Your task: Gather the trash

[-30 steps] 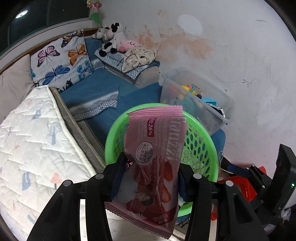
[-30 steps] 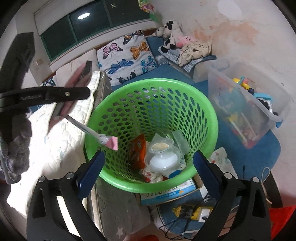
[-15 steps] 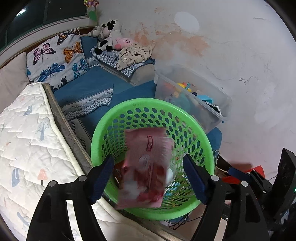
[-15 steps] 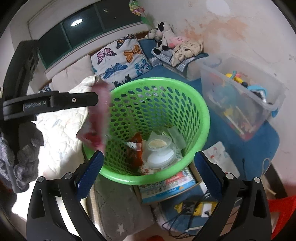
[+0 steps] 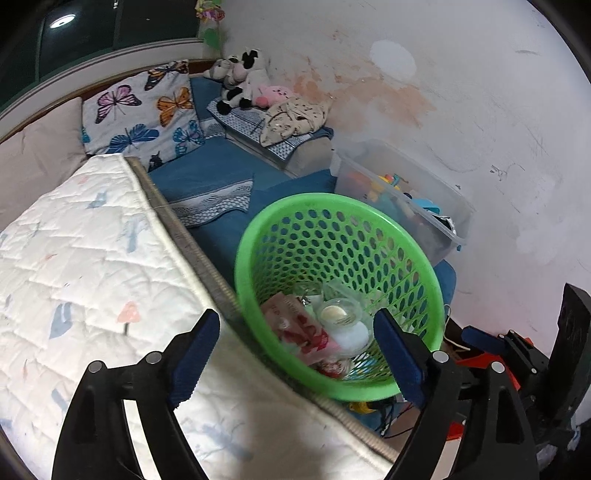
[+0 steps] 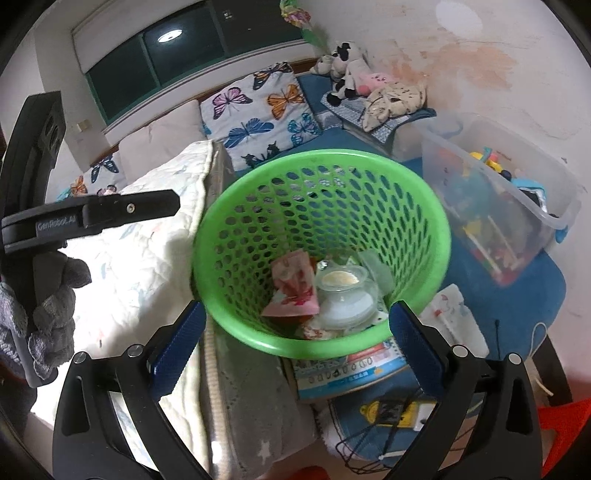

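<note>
The pink wrapper [image 6: 293, 284] lies inside the green basket [image 6: 236, 328] on the other rubbish, beside a clear lidded cup [image 6: 341, 286]. The basket stands hard against the bed [image 5: 85, 266], within easy reach for drops. The left tongs [image 5: 295, 347] are spreading, nothing between them; the right tongs [image 6: 295, 339] gape empty above the rim.

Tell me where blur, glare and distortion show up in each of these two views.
Left wrist view: the pink wrapper in the green basket is smeared by motion blur, and the window mirrors a ceiling lamp. Right wrist view: sharper in the basket, though the clear bin looks soft. Both views: fisheye bending and dark corners.
</note>
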### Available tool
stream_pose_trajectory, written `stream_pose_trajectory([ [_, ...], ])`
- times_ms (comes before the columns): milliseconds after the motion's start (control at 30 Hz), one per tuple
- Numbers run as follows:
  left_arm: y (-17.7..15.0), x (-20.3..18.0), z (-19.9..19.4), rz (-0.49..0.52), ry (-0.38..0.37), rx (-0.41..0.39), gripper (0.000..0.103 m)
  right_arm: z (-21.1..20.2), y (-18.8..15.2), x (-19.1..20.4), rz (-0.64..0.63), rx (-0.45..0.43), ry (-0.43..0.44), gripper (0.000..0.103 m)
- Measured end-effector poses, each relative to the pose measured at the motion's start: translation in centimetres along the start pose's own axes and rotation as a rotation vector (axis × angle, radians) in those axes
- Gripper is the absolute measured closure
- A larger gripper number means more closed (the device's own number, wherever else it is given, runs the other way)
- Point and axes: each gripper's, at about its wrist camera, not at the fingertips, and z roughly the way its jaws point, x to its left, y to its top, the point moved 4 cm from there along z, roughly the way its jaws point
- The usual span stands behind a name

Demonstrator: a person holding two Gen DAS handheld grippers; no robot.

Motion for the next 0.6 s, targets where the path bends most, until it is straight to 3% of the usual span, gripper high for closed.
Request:
stream_pose_trajectory([
  [600,-4.9,7.0,-7.5,-0.059,0.169,-0.099,0.012,0.6,0.7,5.9,-0.081,0.023,0.062,0.005],
])
